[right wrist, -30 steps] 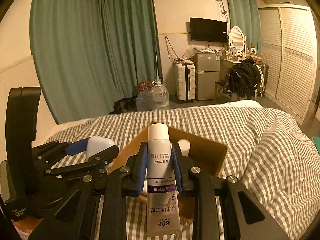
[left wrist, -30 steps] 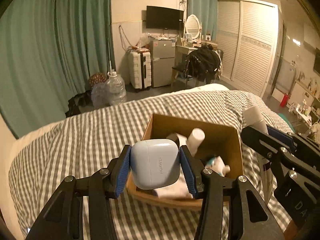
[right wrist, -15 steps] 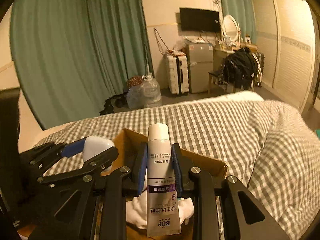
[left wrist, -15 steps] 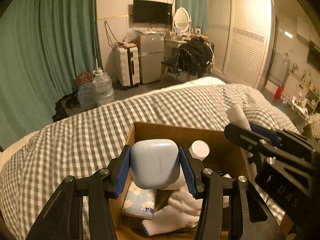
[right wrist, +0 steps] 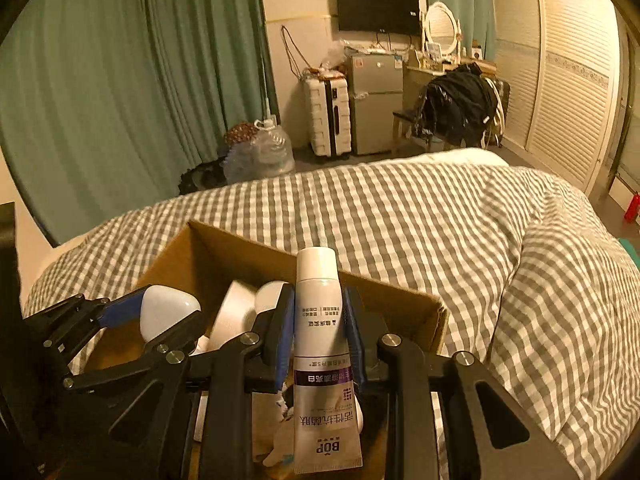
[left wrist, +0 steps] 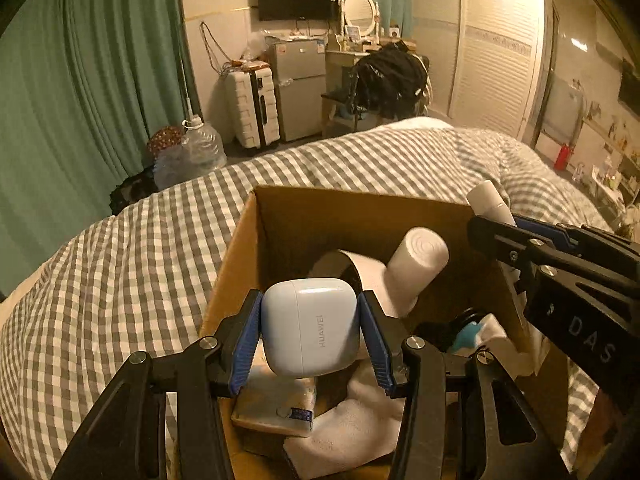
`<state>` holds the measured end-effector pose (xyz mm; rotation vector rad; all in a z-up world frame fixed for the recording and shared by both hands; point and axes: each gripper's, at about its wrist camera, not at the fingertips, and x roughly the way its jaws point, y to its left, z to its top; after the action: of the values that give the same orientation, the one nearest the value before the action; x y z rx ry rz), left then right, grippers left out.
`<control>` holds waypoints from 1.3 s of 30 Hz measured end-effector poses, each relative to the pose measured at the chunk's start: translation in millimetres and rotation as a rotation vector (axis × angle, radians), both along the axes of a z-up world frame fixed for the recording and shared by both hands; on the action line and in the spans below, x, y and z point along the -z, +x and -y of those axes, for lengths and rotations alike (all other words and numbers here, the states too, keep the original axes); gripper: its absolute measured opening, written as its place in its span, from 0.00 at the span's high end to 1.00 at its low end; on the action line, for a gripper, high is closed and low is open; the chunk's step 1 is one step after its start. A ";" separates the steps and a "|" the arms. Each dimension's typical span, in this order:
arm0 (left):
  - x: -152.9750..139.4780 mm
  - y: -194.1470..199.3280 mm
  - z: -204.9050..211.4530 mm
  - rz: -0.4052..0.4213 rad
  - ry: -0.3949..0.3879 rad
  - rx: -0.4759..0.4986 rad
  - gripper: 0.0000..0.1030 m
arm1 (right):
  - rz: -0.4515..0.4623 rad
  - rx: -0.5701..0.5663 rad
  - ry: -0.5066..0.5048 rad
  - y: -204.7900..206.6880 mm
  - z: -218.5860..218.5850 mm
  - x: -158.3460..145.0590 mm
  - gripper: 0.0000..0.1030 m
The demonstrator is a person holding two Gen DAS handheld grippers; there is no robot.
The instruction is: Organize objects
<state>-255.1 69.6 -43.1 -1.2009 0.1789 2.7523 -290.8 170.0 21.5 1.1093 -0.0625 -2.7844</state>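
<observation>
My left gripper (left wrist: 310, 330) is shut on a white Huawei earbud case (left wrist: 310, 326) and holds it over the near part of an open cardboard box (left wrist: 360, 208) on the bed. My right gripper (right wrist: 318, 338) is shut on a white BOP toothpaste tube (right wrist: 320, 344), cap up, over the box (right wrist: 412, 312). The tube cap (left wrist: 486, 198) also shows at the right in the left wrist view. The case (right wrist: 166, 312) shows at the left in the right wrist view. Inside the box lie a white bottle (left wrist: 416, 264), a tape roll (left wrist: 352, 268), white cloth (left wrist: 352, 428) and a tissue pack (left wrist: 276, 404).
The box rests on a grey-and-white checked duvet (left wrist: 132, 272). Beyond the bed stand green curtains (left wrist: 80, 80), water jugs (left wrist: 196, 152), a white suitcase (left wrist: 252, 108), a small fridge (left wrist: 298, 88), a chair with black clothes (left wrist: 390, 80) and a louvred wardrobe (left wrist: 496, 44).
Both grippers have moved forward and down over the box with their objects held. The box now fills more of both views and its contents show more clearly.
</observation>
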 end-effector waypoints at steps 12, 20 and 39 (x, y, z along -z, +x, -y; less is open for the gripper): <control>0.9 3.4 -3.3 -0.011 -0.012 0.017 0.50 | 0.005 -0.008 -0.063 3.6 -9.1 5.7 0.61; -17.4 13.3 5.3 -0.070 -0.009 0.007 0.30 | -0.051 0.012 -0.088 14.7 -13.9 -8.8 0.45; -95.6 80.6 45.0 -0.276 0.060 -0.047 0.07 | -0.286 0.048 -0.071 97.5 -27.1 -80.9 0.14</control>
<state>-174.5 24.5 52.6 -0.8170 0.0957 2.9320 -193.3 197.1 102.4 0.6943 -0.1570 -2.9266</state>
